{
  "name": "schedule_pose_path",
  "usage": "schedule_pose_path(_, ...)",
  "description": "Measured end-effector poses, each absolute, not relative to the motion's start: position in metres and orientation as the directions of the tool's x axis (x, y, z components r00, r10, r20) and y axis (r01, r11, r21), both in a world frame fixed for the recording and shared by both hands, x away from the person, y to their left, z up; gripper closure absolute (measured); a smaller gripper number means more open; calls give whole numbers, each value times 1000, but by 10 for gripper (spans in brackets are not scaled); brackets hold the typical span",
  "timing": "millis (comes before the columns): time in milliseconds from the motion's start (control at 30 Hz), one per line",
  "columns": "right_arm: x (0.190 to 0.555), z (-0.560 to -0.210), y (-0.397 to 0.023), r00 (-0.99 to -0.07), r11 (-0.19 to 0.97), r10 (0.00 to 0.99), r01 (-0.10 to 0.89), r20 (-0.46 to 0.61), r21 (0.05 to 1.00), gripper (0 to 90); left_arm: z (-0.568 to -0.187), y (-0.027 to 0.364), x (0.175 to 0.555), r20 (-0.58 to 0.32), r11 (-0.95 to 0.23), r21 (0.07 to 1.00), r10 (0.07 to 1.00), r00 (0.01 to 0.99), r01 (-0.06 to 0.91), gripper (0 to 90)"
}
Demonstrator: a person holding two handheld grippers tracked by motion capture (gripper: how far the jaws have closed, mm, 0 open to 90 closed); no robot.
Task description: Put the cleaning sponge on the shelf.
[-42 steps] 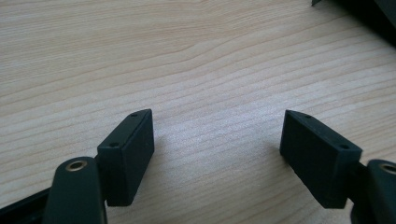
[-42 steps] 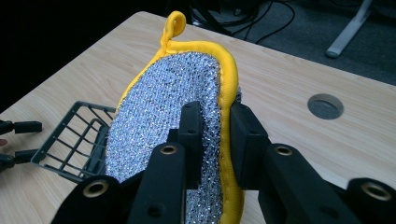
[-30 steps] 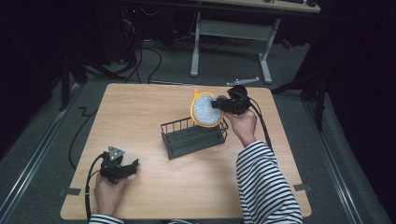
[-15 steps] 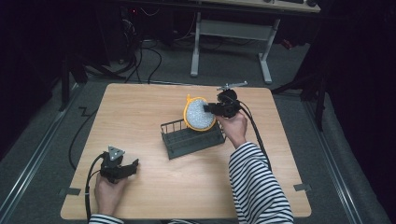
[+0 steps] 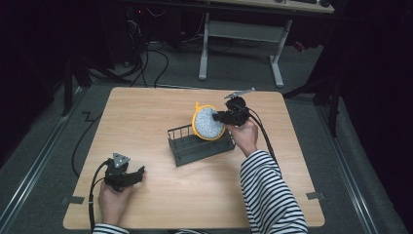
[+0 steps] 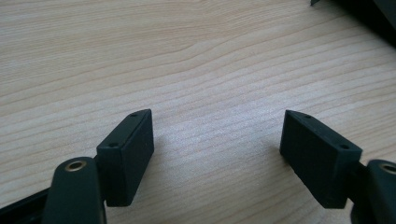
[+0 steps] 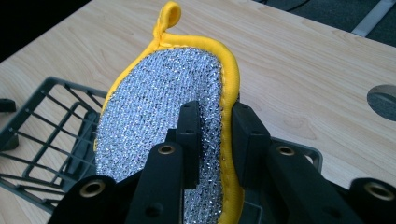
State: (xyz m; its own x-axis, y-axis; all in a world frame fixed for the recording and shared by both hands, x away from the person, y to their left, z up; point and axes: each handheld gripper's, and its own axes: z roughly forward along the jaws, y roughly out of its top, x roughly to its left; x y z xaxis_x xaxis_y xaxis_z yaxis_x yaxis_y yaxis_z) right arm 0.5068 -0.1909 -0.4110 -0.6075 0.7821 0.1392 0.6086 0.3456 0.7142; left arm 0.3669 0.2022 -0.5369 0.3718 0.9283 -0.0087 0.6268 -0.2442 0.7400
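A round scrubbing pad (image 5: 208, 124) (image 7: 163, 121), silver mesh with a yellow rim and a yellow loop, stands on edge over the right end of a dark wire rack (image 5: 195, 146) (image 7: 42, 140). My right gripper (image 5: 223, 117) (image 7: 215, 119) is shut on the pad's rim, one jaw on each face. The pad's lower edge dips inside the rack. My left gripper (image 5: 139, 174) (image 6: 217, 140) rests low at the table's front left, open, with bare wood between its jaws.
The wooden table (image 5: 146, 112) has a round cable hole (image 7: 384, 100) near the right gripper. Cables trail from both grippers. A desk frame (image 5: 243, 34) and floor cables lie beyond the far edge.
The right gripper has carried the pad left and down, from beside the rack's far right corner to over its right end. The left gripper has stayed put.
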Motion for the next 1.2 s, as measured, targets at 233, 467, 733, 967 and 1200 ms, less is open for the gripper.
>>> schedule_pose_path(233,503,-415,-193,-610,362,782,612,128,703,750,-537,202,367,-10,-245,739,928,374,627,263)
schedule_pose_path(467,500,-419,-193,-618,399,780,616,102,680,749,-537,202,367,-10,-244,740,928,373,627,263)
schedule_pose_path(733,495,-427,-196,-622,424,778,624,88,656,747,-537,202,367,-10,-244,740,928,373,627,263)
schedule_pose_path(967,492,-427,-198,-613,416,785,630,90,656,645,-537,202,367,-11,-244,740,928,373,627,262)
schedule_pose_path(1200,482,-414,-209,-594,374,800,601,82,706,541,-537,202,367,-11,-244,740,928,373,627,262)
